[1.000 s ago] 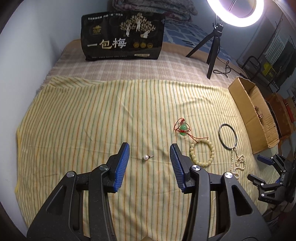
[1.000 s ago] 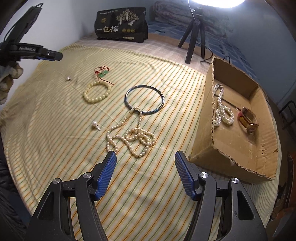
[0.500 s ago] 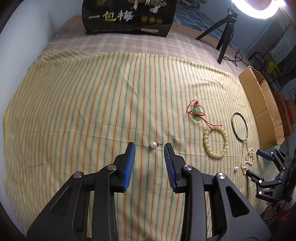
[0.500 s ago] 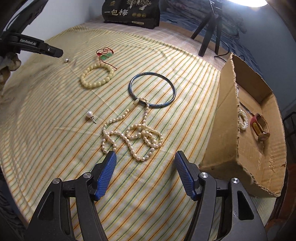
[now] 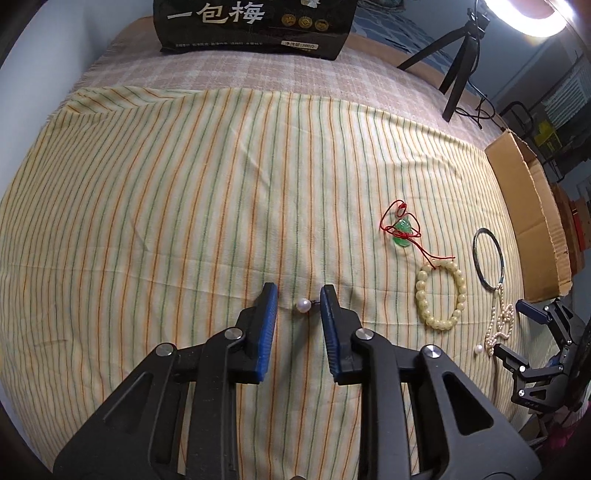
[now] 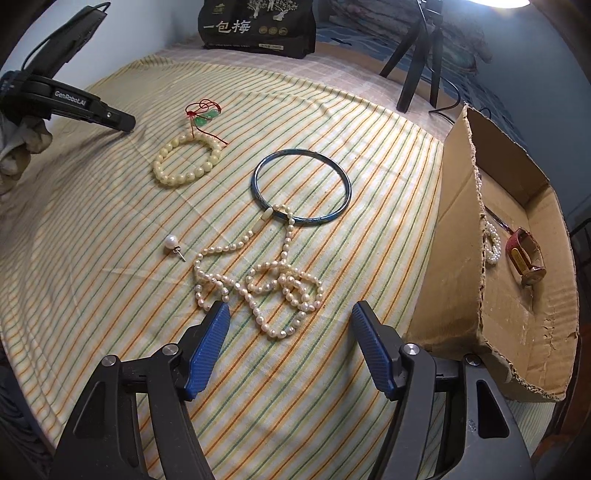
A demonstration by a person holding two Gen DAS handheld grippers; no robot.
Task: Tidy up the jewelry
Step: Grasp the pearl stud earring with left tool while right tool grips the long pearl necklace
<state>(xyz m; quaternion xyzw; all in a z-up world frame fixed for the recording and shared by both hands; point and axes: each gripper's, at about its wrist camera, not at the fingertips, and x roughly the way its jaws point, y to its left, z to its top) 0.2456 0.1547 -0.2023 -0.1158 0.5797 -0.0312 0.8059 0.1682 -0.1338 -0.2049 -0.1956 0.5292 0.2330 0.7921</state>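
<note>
A pearl stud earring (image 5: 303, 305) lies on the striped cloth between the blue pads of my left gripper (image 5: 299, 295). Its jaws are closing, and a gap still shows left of the pearl. My right gripper (image 6: 290, 308) hovers with jaws wide and opening slightly over the tangled pearl necklace (image 6: 258, 284), touching nothing. Beyond the necklace lie a blue bangle (image 6: 343, 177), a cream bead bracelet (image 6: 162, 173), a green pendant on red cord (image 6: 205, 118) and a second pearl stud (image 6: 170, 242). The cardboard box (image 6: 461, 258) on the right holds a pearl string (image 6: 493, 243) and a red-gold watch (image 6: 524, 254).
A black printed bag (image 5: 255, 26) stands at the far edge of the bed. A tripod (image 5: 458, 74) with a ring light (image 5: 532, 18) stands at the back right. A gloved hand (image 6: 18, 147) holds the left gripper (image 6: 127, 123) at the left.
My left gripper has come down to the cloth and its jaws have narrowed around the pearl stud. The right gripper has sunk a little closer to the pearl necklace.
</note>
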